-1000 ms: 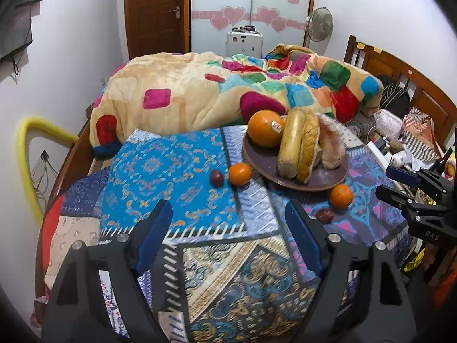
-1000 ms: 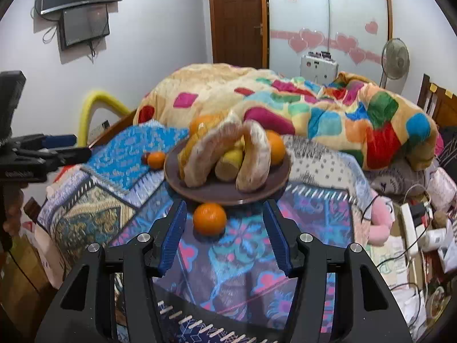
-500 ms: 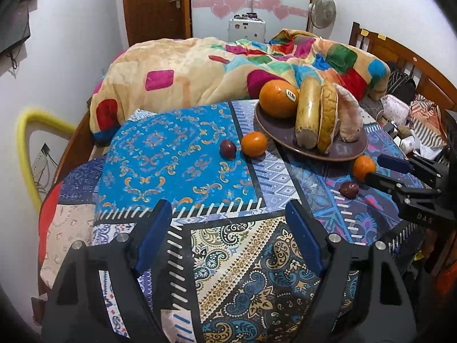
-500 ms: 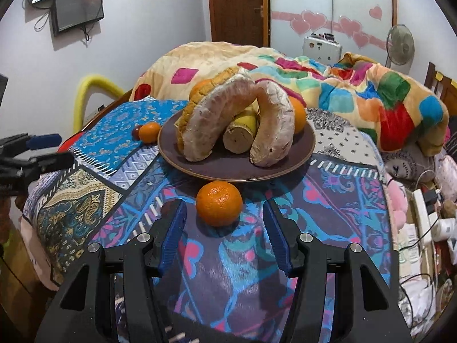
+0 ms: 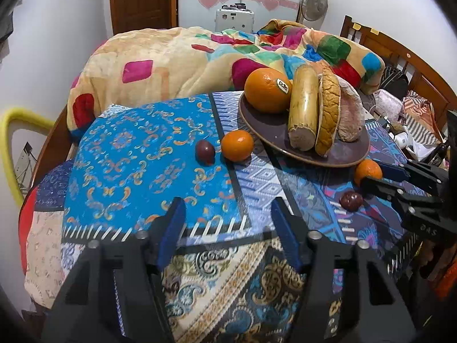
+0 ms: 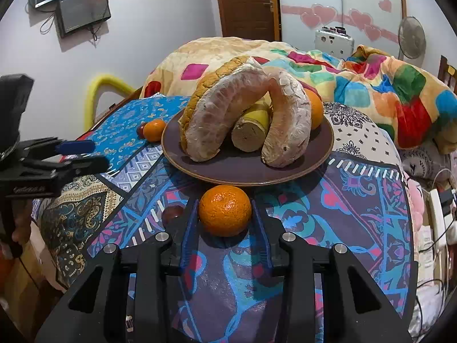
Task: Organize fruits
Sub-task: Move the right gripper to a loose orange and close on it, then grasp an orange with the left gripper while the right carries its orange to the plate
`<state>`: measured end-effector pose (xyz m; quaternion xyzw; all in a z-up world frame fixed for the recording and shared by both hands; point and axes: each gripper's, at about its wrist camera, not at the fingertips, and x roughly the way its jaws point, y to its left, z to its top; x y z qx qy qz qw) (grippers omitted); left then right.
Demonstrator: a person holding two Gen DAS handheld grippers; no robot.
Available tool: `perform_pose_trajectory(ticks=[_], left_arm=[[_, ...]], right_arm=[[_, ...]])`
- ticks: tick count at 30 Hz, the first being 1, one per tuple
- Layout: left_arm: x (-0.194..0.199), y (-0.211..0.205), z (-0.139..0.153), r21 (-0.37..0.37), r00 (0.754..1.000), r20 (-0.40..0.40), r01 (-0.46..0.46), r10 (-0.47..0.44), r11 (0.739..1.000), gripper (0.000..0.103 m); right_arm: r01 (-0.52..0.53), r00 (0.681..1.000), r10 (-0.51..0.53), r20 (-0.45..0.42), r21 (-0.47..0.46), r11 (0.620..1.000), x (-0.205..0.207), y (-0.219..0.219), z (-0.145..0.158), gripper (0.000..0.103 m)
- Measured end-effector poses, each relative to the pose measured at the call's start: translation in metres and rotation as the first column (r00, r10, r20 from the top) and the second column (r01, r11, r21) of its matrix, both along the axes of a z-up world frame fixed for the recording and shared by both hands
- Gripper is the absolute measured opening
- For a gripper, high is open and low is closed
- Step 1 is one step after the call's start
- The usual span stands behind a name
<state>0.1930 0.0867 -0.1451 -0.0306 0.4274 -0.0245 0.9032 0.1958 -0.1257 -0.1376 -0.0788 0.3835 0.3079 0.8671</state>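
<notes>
A brown plate [image 5: 337, 158] [image 6: 245, 175] holds a big orange [image 5: 267, 90], a yellow roll and peeled pomelo pieces [image 6: 225, 117]. My right gripper [image 6: 225, 207] has its blue pads against both sides of a small mandarin [image 6: 225, 210] on the cloth just before the plate; it also shows in the left wrist view [image 5: 368, 171]. A dark plum [image 6: 171, 213] [image 5: 350, 200] lies left of it. My left gripper [image 5: 228, 214] is open and empty, short of a second mandarin [image 5: 237, 145] and a second plum [image 5: 205, 152].
A patchwork cloth [image 5: 142, 154] covers the table. A bed with a coloured blanket [image 5: 185, 57] lies behind. Clutter and cables [image 6: 437, 200] sit off the table's right side. A yellow tube [image 5: 11, 143] stands at the left.
My right gripper moved forward and closed its fingers onto the small mandarin. My left gripper moved forward and lower toward the second mandarin and plum.
</notes>
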Motion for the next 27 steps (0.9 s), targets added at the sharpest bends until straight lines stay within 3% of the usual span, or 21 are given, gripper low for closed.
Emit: perform_pose_trajectory(ticks=[10, 15, 19, 27], left_arm=[[0.034, -0.005, 0.006, -0.006, 1.000, 0.014, 0.008, -0.008, 1.000, 0.052], [0.054, -0.011, 0.003, 0.038, 1.000, 0.011, 0.015, -0.015, 0.999, 0.052], [0.064, -0.015, -0.005, 0.099, 1.000, -0.004, 0.030, -0.030, 0.995, 0.042], [0.068, -0.021, -0.009, 0.116, 0.999, -0.001, 0.047, -0.047, 0.992, 0.032]], right_arm=[[0.013, 0.997, -0.014, 0.070, 0.017, 1.000, -0.001, -0.015, 0.023, 0.034], [0.016, 0.998, -0.019, 0.060, 0.040, 0.999, 0.009, -0.018, 0.023, 0.034], [0.009, 0.999, -0.011, 0.051, 0.033, 0.999, 0.015, -0.017, 0.020, 0.034], [0.003, 0.999, -0.005, 0.053, 0.040, 0.999, 0.021, -0.019, 0.022, 0.034]])
